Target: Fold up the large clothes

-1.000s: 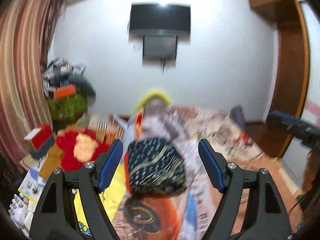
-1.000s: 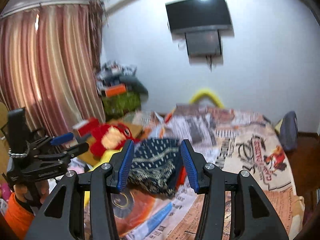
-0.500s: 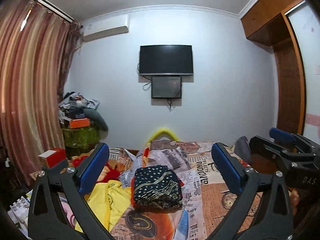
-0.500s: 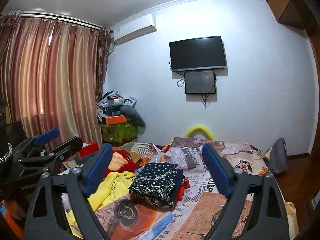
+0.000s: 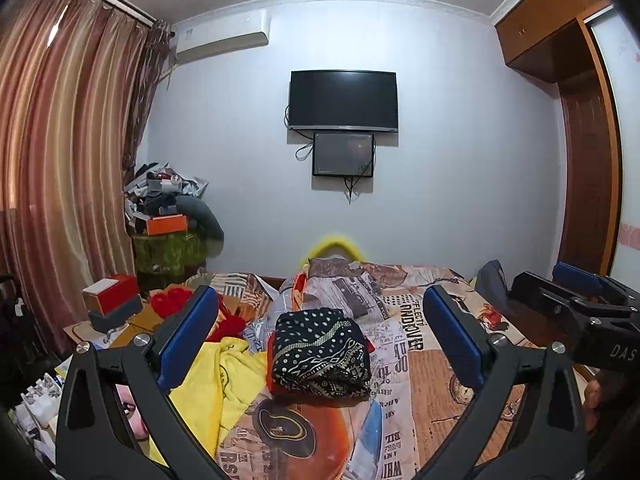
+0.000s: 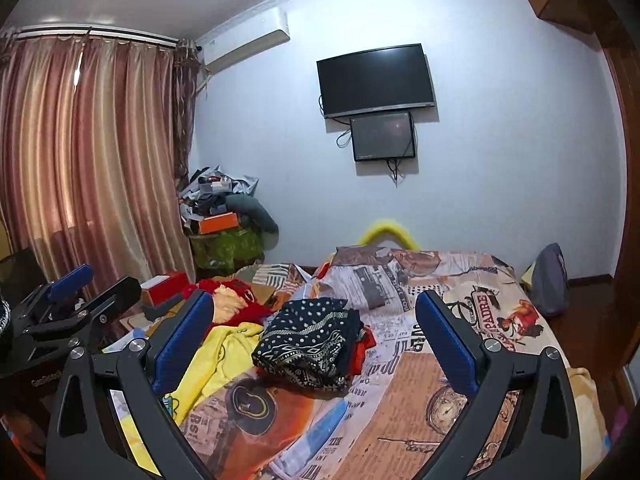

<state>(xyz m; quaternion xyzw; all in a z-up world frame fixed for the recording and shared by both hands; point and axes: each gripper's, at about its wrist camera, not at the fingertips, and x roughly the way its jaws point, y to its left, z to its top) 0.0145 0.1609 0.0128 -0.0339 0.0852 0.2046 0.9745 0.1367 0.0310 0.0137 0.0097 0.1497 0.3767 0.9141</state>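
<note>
Now, going from left to right in the left wrist view: outside the left finger stand a pink-brown curtain (image 5: 60, 152) and a red box (image 5: 114, 296), and a yellow garment (image 5: 224, 376) lies crumpled just inside that finger's blue pad. The left gripper (image 5: 320, 340) has its jaws spread wide, nothing between the pads. Beyond the gap, between the two fingers, a folded dark garment (image 5: 320, 348) with white dots and a patterned band lies on the printed bedspread (image 5: 412, 380), apart from both pads. Past the right finger, the right gripper (image 5: 576, 304) shows at the frame's edge.

In the right wrist view, the left gripper (image 6: 68, 304) sits outside the left finger, with the curtain (image 6: 100, 152) behind it. A red plush toy (image 6: 236, 300) and the yellow garment (image 6: 216, 356) lie by the left pad. The right gripper (image 6: 316, 336) has just been opening further and its jaws stand wide, holding nothing. The folded dark garment (image 6: 308, 340) rests ahead of the gap, nearer the left finger, over a red cloth (image 6: 366, 340). Beyond the right finger, the bedspread (image 6: 500, 320) runs to a grey bag (image 6: 552, 284).
</note>
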